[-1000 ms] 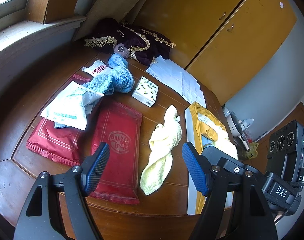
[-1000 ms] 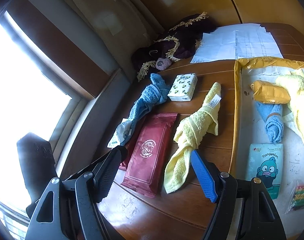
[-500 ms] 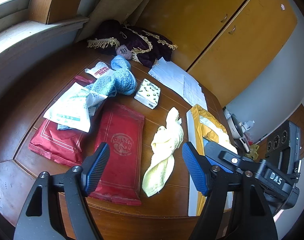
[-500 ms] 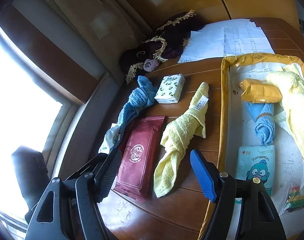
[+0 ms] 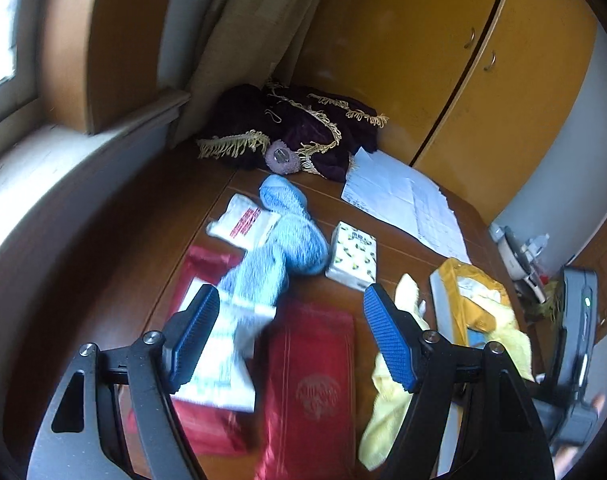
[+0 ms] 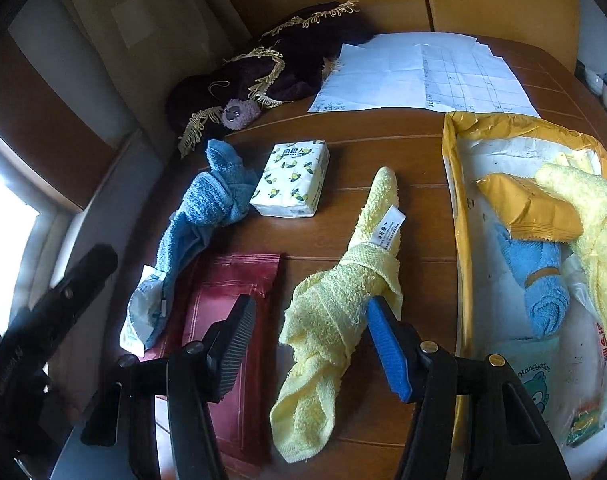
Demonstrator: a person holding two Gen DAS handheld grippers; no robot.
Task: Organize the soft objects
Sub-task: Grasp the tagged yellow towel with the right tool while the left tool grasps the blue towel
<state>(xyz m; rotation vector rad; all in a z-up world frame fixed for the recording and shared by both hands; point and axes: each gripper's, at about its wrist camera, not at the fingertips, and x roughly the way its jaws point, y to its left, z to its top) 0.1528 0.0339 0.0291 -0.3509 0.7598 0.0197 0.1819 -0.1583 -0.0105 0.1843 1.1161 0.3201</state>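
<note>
Yellow towel (image 6: pixel 343 312) between right claw (image 6: pixel 311 344), seemingly ungripped.

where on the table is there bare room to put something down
Bare wood lies between the tissue pack, the yellow towel and the tray, and in a strip below the papers. The window side is crowded: blue towel, red pouch, white packets. The tray is nearly full.
</note>
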